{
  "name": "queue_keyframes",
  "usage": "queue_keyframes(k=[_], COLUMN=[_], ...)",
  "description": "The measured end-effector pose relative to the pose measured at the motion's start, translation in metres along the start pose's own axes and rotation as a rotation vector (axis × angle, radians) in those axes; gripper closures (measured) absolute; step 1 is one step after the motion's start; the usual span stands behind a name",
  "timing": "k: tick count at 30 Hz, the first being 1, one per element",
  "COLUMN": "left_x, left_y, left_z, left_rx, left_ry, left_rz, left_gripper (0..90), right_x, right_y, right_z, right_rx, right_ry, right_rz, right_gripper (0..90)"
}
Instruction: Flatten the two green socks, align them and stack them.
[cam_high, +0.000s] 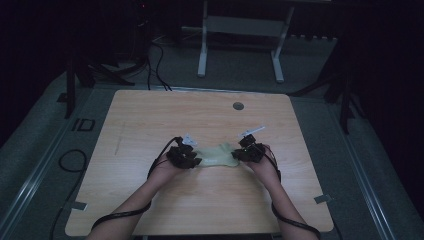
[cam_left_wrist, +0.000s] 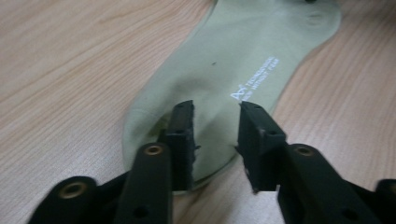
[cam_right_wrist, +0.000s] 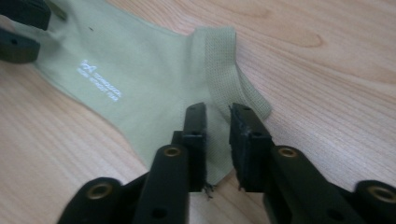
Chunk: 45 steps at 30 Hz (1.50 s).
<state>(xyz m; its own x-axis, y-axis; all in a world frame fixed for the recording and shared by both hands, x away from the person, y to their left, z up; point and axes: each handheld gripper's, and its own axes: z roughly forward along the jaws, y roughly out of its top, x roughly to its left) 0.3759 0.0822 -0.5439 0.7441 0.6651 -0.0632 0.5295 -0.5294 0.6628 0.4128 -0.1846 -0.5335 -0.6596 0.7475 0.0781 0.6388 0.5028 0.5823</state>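
You have one sock (cam_high: 216, 155) in front of you, pale green, lying flat on one wooden table (cam_high: 150, 120). It carries one small block of white lettering (cam_left_wrist: 257, 77) and one ribbed cuff (cam_right_wrist: 219, 60). You hold two grippers, the left gripper (cam_high: 192, 161) and the right gripper (cam_high: 239, 154), each with two black jaws, four jaws in all. One round grey disc (cam_high: 238, 106) sits in the tabletop. One white frame (cam_high: 240, 30) stands on the floor beyond the table.
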Motion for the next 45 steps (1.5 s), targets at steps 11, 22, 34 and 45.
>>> queue_keyframes(k=[11, 22, 34, 45], left_x=[0.006, 0.023, 0.031, 0.038], left_y=[-0.005, -0.029, -0.055, -0.092], left_z=[-0.014, -0.023, -0.038, -0.070], left_rx=[-0.073, -0.140, -0.130, -0.199], left_ry=[0.067, 0.153, 0.179, 0.186], left_rz=[-0.062, -0.130, -0.162, -0.178], left_gripper=[11.3, 2.8, 2.7, 2.8], right_x=[0.002, -0.009, -0.020, -0.035], right_y=[-0.003, -0.021, -0.047, -0.076], right_z=[-0.024, -0.029, -0.036, -0.051], right_rx=[-0.074, -0.136, -0.163, -0.186], right_ry=[0.041, 0.014, -0.044, -0.064], right_rz=[-0.022, 0.011, -0.031, 0.000], right_gripper=[17.1, 14.2, 13.9, 13.7])
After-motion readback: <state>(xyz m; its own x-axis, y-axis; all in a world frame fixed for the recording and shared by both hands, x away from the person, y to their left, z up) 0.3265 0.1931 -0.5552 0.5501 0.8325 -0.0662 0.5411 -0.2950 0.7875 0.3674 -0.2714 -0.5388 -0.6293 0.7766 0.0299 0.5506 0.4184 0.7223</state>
